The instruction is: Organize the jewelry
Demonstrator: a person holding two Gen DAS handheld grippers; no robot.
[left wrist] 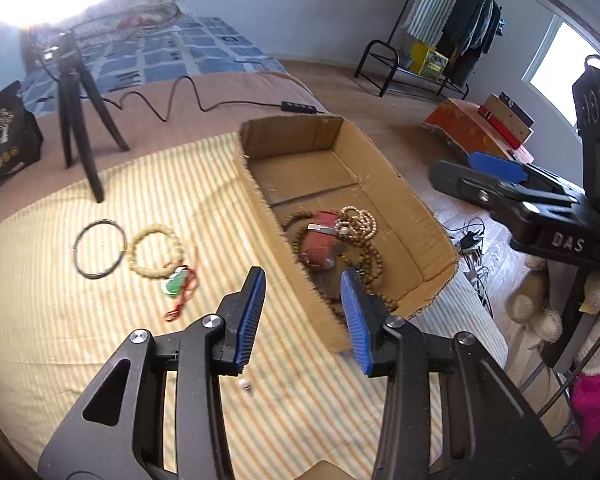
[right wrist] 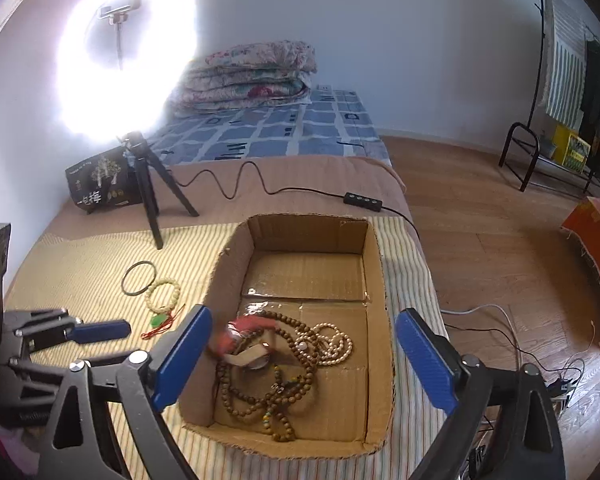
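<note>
fingers of the right gripper [right wrist: 302, 360] stand spread wide and empty above the cardboard box [right wrist: 374, 276], where brown bead strands [right wrist: 260, 400], a pearl string [right wrist: 334, 346] and a red pouch [right wrist: 242, 330] lie tangled. left gripper [left wrist: 302, 316] hangs part-open, empty, over the box's near wall. black ring [left wrist: 99, 248], pale bead bracelet [left wrist: 156, 252] and green pendant [left wrist: 175, 283] lie on the striped cloth [left wrist: 100, 340] beyond its left finger.

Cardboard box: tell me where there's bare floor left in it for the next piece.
The cardboard box has bare floor across its far half, up to the far wall. The near half is crowded with brown bead strands, a pearl necklace and a red piece.
</note>
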